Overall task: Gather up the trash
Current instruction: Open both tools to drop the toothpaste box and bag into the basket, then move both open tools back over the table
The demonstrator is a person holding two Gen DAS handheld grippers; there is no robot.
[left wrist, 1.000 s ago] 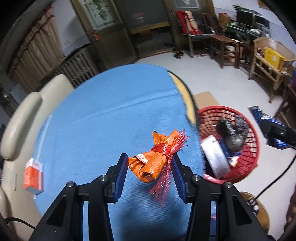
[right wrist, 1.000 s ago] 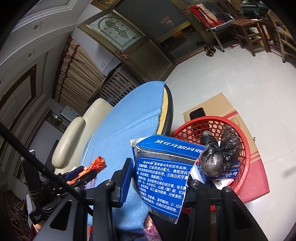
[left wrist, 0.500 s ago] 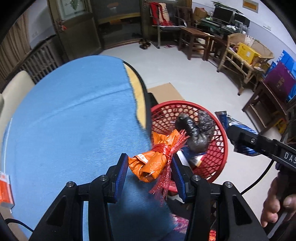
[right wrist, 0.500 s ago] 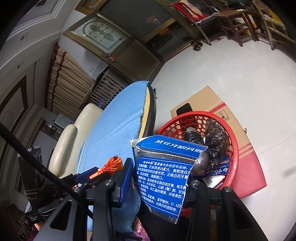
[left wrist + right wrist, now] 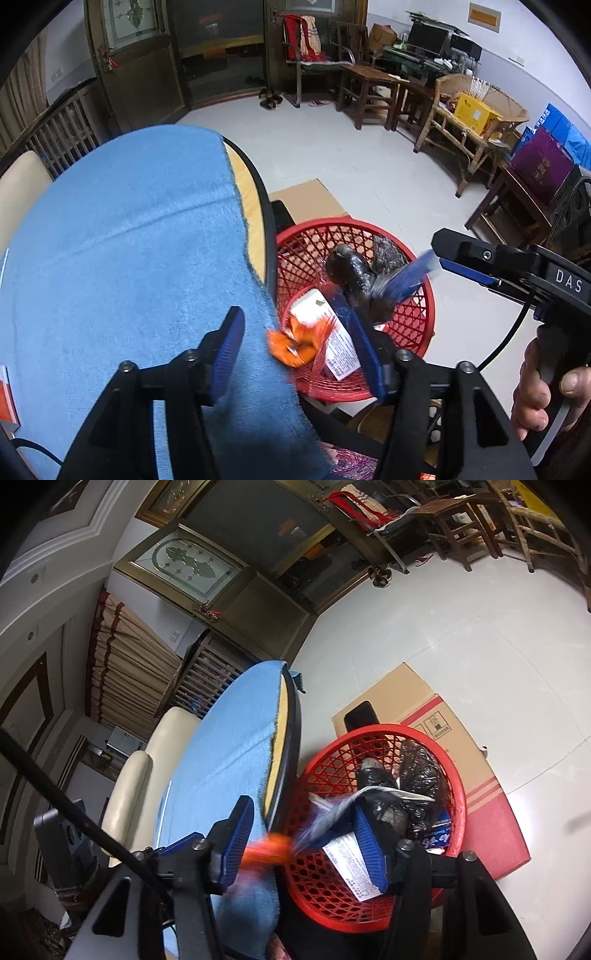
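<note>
My left gripper hangs over the table's edge beside the red mesh basket. Its jaws are opening, and the orange wrapper shows blurred between them, clear of the left pad. My right gripper is above the same basket with its jaws opening too. A blurred blue packet is slipping off its right pad; the left wrist view shows that packet in the air over the basket. A black bag and a white box lie inside the basket.
The round table wears a blue cloth; a small orange and white box lies at its left edge. Flattened cardboard lies under the basket. A cream chair stands beyond the table. A hand holds the right gripper's handle.
Both grippers have let go: the orange wrapper and the blue packet, held firmly before, now show blurred and falling. The left gripper has swung from over the table to the basket's edge.
</note>
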